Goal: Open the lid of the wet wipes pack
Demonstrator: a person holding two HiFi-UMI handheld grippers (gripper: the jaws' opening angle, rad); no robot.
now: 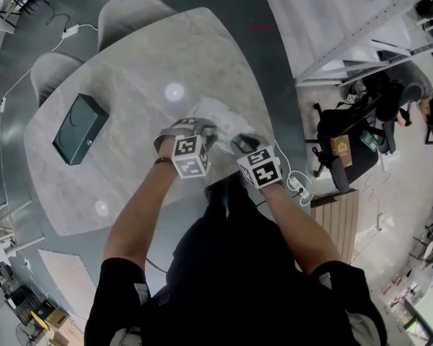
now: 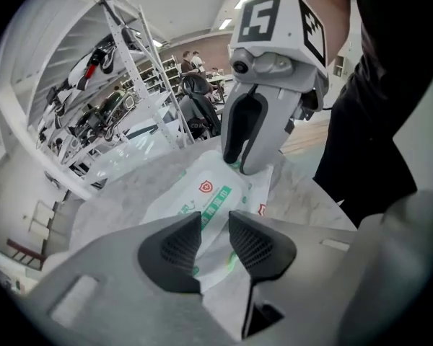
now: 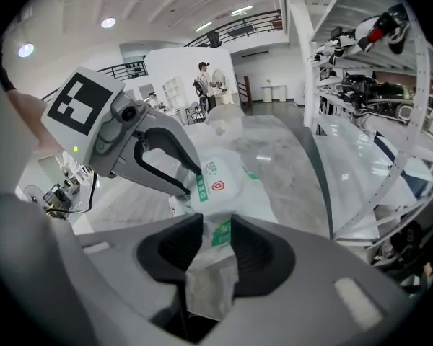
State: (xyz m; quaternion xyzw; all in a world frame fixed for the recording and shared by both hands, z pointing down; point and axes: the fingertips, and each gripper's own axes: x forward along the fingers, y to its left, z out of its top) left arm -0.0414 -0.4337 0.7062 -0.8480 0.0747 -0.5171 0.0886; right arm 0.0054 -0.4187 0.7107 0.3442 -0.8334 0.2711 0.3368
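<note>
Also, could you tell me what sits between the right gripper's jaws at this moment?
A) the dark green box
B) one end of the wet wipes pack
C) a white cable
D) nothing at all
B: in the right gripper view, the right gripper has its jaws closed on a crumpled end of the wet wipes pack.

Pale marble-patterned table (image 1: 141,78), seen from above. A dark green box (image 1: 80,128) lies flat at 9 o'clock on its top, well apart from the centre. Two grey chairs (image 1: 133,11) stand at the table's edge at 11 o'clock. White shelving rack (image 1: 361,20) at 1 o'clock. Black office chair (image 1: 346,132) at 3 o'clock, with a wooden slatted panel (image 1: 339,225) near it at 4 o'clock.
</note>
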